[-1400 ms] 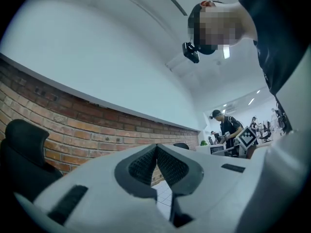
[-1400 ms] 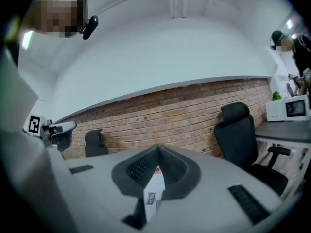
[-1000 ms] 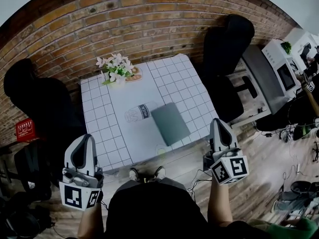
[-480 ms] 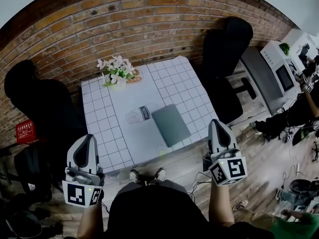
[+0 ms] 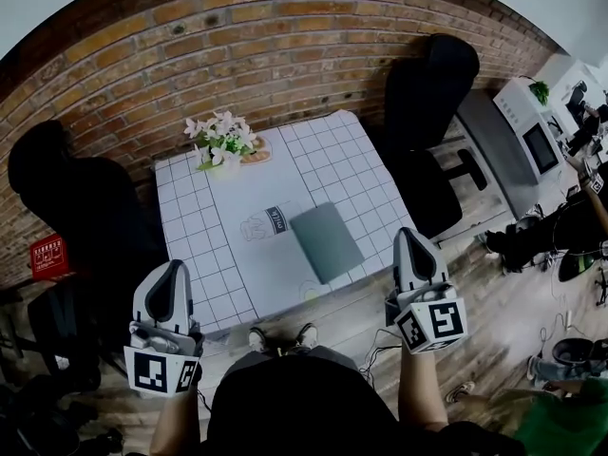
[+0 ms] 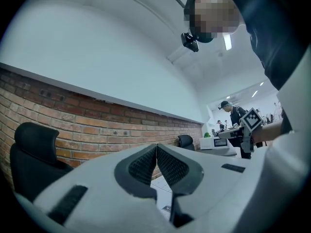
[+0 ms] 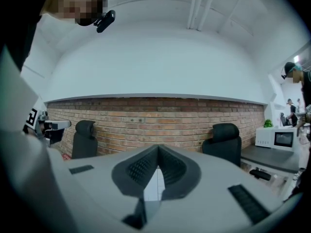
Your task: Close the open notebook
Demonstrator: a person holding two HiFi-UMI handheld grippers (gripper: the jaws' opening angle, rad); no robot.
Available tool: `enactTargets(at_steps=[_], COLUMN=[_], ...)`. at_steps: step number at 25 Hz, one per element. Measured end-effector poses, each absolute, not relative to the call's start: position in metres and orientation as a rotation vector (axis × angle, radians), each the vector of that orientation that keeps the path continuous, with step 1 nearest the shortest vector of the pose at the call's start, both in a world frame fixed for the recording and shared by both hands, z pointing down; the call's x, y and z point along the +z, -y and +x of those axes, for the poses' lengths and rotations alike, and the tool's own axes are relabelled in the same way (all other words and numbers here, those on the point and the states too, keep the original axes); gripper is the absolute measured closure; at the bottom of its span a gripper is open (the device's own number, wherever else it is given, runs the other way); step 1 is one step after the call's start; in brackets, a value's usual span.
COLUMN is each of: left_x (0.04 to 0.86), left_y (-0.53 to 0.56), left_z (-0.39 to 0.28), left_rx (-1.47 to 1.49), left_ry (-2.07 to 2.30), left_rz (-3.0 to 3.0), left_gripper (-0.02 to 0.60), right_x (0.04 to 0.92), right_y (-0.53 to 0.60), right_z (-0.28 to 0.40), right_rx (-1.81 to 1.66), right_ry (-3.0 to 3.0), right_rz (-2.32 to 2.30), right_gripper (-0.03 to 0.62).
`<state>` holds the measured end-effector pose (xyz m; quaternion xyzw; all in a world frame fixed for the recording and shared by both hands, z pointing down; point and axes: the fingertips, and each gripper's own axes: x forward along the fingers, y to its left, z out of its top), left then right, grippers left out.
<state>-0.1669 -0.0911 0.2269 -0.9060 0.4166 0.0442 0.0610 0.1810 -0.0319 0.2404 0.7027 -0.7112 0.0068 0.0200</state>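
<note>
A grey-green notebook (image 5: pixel 326 240) lies shut and flat on the white gridded table (image 5: pixel 228 274), near its front right part. My left gripper (image 5: pixel 172 291) hangs shut and empty off the table's front left corner, well short of the notebook. My right gripper (image 5: pixel 411 252) is also shut and empty, just past the table's front right corner, to the right of the notebook. In the left gripper view the left gripper (image 6: pixel 156 147) shows its pads meeting, and the right gripper (image 7: pixel 158 148) shows the same in its own view. Neither touches anything.
A pot of white flowers (image 5: pixel 220 137) stands at the table's back left. A printed cup picture (image 5: pixel 263 221) lies left of the notebook. Black chairs stand at the left (image 5: pixel 66 193) and back right (image 5: pixel 427 93). A microwave (image 5: pixel 532 131) sits on a bench at right.
Both grippers have stayed almost where they were, shut throughout. The notebook has not moved. The view has shifted slightly.
</note>
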Motion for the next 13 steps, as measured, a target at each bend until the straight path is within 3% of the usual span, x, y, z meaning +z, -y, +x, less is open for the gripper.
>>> enactTargets(at_steps=[13], left_x=[0.228], left_y=[0.098], left_z=[-0.166], left_rx=[0.162], left_ry=[-1.264], left_rz=[-2.724], left_gripper=[0.555], right_x=[0.240], right_y=[0.043], right_z=[0.177], right_rx=[-0.014], right_ry=[2.222], right_rz=[2.170], right_gripper=[0.580])
